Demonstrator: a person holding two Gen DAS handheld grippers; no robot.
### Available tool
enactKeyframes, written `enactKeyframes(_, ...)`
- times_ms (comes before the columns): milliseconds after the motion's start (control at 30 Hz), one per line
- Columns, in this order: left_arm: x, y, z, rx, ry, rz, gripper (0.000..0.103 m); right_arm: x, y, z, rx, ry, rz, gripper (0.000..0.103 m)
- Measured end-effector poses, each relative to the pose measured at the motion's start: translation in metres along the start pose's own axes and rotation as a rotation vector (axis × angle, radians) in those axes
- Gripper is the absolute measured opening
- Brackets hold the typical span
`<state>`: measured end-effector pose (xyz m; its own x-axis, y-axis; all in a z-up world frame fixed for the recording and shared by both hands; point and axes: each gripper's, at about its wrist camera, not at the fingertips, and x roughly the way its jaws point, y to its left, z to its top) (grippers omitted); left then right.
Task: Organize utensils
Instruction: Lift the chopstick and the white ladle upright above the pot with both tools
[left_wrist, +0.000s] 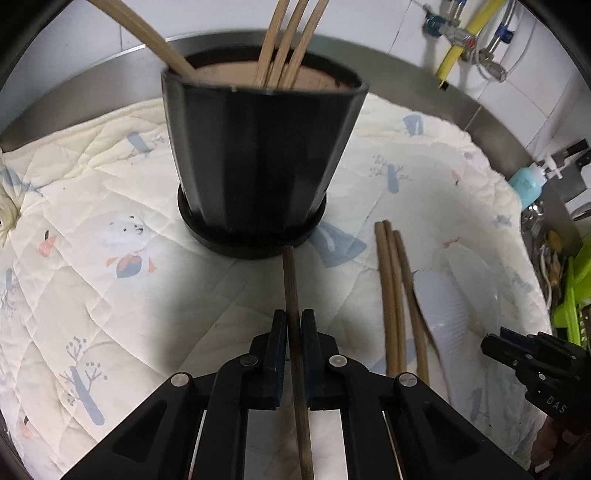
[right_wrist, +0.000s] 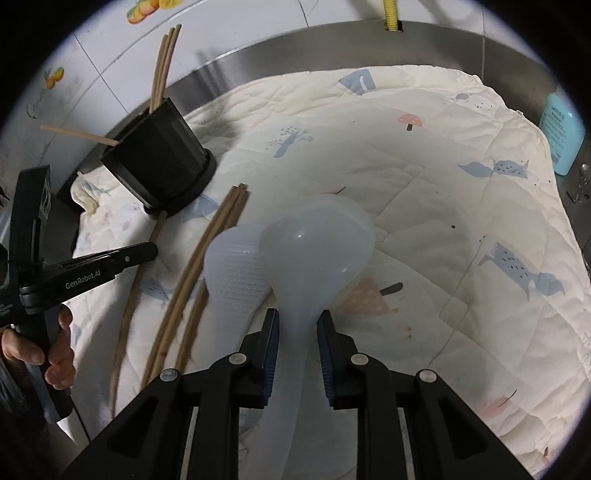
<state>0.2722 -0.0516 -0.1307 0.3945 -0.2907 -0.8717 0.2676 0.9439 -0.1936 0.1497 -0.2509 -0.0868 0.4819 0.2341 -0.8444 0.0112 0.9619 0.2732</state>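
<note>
- Left gripper (left_wrist: 293, 325) clamped on one chopstick (left_wrist: 290, 284), tip pointing at base of black holder (left_wrist: 264, 147); right gripper (right_wrist: 297, 325) around neck of translucent ladle (right_wrist: 317, 240), pads look closed on it.
- Left of scene: holder stands on quilted cloth (left_wrist: 110, 258), already has several chopsticks (left_wrist: 284, 44) leaning out.
- Middle: three loose chopsticks (left_wrist: 393, 295) lie on the cloth, just beside white rice paddle (right_wrist: 236, 277).
- Risk, my guess: my chopstick sits low, could hit the holder wall or tip it; needs lifting over the rim.
- Risk: leaning sticks crowd the opening.
- Right: ladle bowl overlaps paddle, may drag it.
- Open cloth right of ladle; steel rim (right_wrist: 369, 40) behind.
</note>
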Motion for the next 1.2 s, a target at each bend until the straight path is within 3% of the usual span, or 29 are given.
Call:
enactKeyframes(300, -0.038, 0.004, -0.003, -0.014, -0.077, -0.08, 0.007, -0.017, 0.006, 0.003, -0.005, -0.062, 0.057, 0.023)
enactKeyframes(700, -0.124, 0.009, 0.002, -0.015, -0.255, -0.152, 0.006, -0.045, 0.022, 0.016, -0.033, -0.166, 0.141, 0.023)
enactKeyframes(867, -0.166, 0.011, 0.021, -0.03, -0.359, -0.168, 0.006, -0.054, 0.03, 0.02, -0.053, -0.207, 0.158, 0.023)
enactKeyframes(1200, -0.238, 0.015, 0.089, -0.04, -0.567, -0.157, 0.006, -0.065, 0.041, 0.026, -0.066, -0.258, 0.19, 0.023)
